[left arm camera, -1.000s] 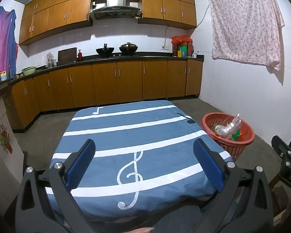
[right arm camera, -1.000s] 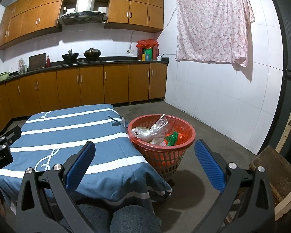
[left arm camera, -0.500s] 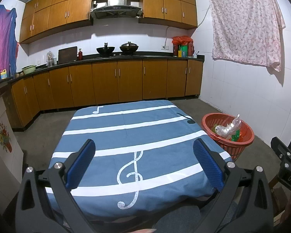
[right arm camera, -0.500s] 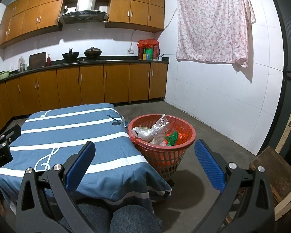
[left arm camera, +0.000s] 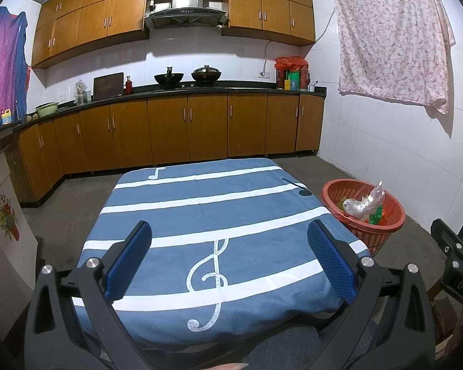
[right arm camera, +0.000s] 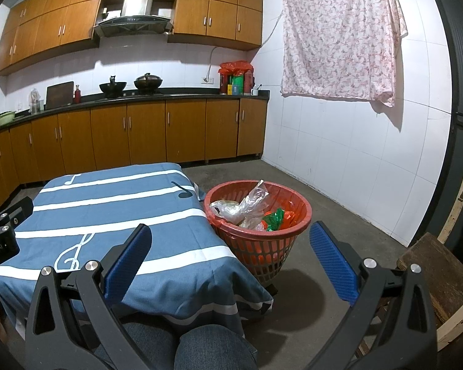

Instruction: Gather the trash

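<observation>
A red plastic basket (right arm camera: 288,212) (left arm camera: 330,189) stands on the floor beside the table's right side. Inside it lie a crumpled clear plastic bag (right arm camera: 244,205) (left arm camera: 362,205) and a green wrapper (right arm camera: 274,215). My left gripper (left arm camera: 230,256) is open over the near edge of the table, nothing between its blue pads. My right gripper (right arm camera: 231,256) is open too, held low in front of the basket and empty. No loose trash shows on the tablecloth.
The table wears a blue cloth with white stripes and music notes (left arm camera: 200,212). Wooden kitchen cabinets (left arm camera: 185,129) line the far wall. A wooden stool (right arm camera: 438,271) sits at the right. A person's jeans-clad knee (right arm camera: 213,348) shows below. Bare concrete floor surrounds the basket.
</observation>
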`<state>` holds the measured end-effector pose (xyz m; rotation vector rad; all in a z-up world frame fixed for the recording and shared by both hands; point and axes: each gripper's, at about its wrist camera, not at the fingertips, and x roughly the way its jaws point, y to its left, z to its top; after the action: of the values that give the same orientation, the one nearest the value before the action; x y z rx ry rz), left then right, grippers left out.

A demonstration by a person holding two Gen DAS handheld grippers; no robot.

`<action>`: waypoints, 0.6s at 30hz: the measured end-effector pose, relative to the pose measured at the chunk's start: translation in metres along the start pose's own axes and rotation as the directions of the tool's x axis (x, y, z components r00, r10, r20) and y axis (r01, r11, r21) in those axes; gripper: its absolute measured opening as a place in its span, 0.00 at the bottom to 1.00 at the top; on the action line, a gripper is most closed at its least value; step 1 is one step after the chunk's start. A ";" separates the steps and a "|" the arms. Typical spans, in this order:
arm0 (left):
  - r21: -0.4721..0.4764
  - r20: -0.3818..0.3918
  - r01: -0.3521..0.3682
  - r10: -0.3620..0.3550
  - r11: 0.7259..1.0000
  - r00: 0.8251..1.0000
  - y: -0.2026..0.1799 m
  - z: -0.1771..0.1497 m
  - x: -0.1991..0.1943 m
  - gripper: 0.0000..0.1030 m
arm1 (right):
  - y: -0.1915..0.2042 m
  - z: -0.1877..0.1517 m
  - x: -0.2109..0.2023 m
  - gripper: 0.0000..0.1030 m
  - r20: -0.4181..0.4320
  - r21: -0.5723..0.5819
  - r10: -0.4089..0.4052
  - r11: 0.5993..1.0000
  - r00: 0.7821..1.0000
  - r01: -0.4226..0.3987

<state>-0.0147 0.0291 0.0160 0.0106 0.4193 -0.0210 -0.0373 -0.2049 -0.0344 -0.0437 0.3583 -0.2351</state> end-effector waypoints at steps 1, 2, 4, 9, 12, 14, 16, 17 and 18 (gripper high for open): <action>0.000 0.000 0.000 0.000 1.000 1.000 -0.001 0.000 0.000 0.96 | 0.000 0.000 0.000 0.98 0.000 0.000 0.000 1.000 1.000 0.000; 0.000 0.000 0.000 0.000 1.000 1.000 -0.001 0.000 -0.001 0.96 | 0.000 0.000 0.000 0.98 0.000 0.000 0.000 1.000 1.000 0.000; 0.000 -0.001 -0.001 0.001 1.000 1.000 -0.001 0.000 -0.001 0.96 | -0.001 0.001 0.001 0.98 0.000 0.000 0.000 1.000 1.000 0.000; 0.000 -0.001 0.000 0.000 1.000 1.000 -0.001 0.000 -0.001 0.96 | -0.001 0.000 0.000 0.98 0.000 0.000 0.001 1.000 1.000 -0.001; -0.001 -0.001 0.000 0.000 1.000 1.000 -0.001 0.000 -0.001 0.96 | -0.001 0.001 0.000 0.98 -0.001 0.000 0.001 1.000 1.000 -0.001; -0.001 -0.001 0.000 0.000 1.000 1.000 -0.001 0.000 -0.001 0.96 | -0.001 0.001 0.001 0.98 -0.001 -0.001 0.001 1.000 1.000 -0.001; -0.001 -0.001 0.000 0.000 1.000 1.000 0.000 0.000 -0.001 0.96 | -0.002 0.001 0.001 0.98 -0.001 0.000 0.001 1.000 1.000 -0.001; -0.001 -0.001 0.000 0.000 1.000 1.000 -0.001 0.000 -0.001 0.96 | -0.002 0.001 0.001 0.98 -0.001 0.000 0.001 1.000 1.000 -0.001; -0.001 -0.001 0.000 0.000 1.000 1.000 0.000 0.000 -0.001 0.96 | -0.001 0.001 0.000 0.98 -0.001 0.000 0.001 1.000 1.000 -0.001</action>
<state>-0.0152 0.0288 0.0163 0.0094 0.4205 -0.0207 -0.0372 -0.2063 -0.0333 -0.0435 0.3596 -0.2342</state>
